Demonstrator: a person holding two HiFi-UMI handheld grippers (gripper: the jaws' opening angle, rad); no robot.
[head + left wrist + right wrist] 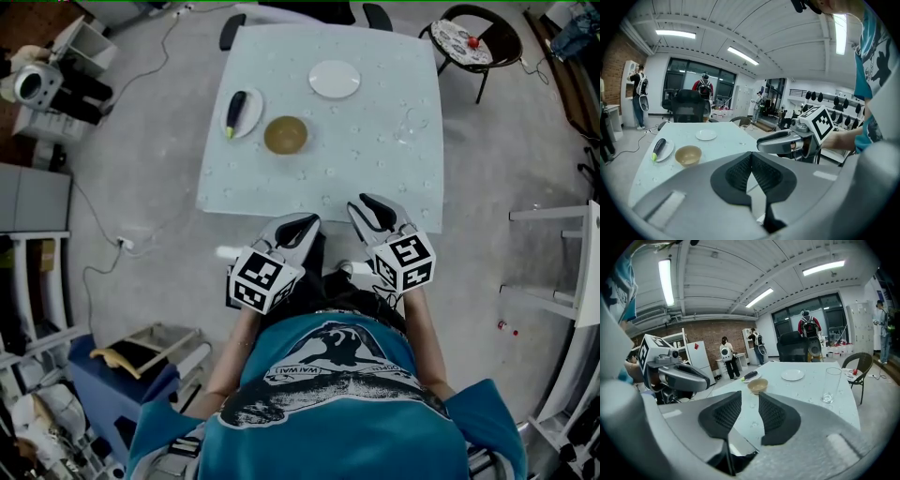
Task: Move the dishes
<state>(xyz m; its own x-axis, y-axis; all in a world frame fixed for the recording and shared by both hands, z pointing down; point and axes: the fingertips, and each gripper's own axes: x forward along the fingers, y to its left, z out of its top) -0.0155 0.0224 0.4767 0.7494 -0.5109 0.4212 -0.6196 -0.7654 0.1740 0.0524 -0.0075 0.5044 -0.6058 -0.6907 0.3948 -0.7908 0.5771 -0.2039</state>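
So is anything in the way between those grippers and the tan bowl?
Nothing visible. Only bare table lies between the left gripper, the right gripper and the bowl; the glass stands off to the right, the eggplant plate to the left.

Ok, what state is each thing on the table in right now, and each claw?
Far plate: flat on the table, empty.
Left plate: holds an eggplant.
Bowl: upright, looks empty.
Glass: upright, looks empty.
Left claw: shut, holding nothing.
Right claw: open, nothing between.
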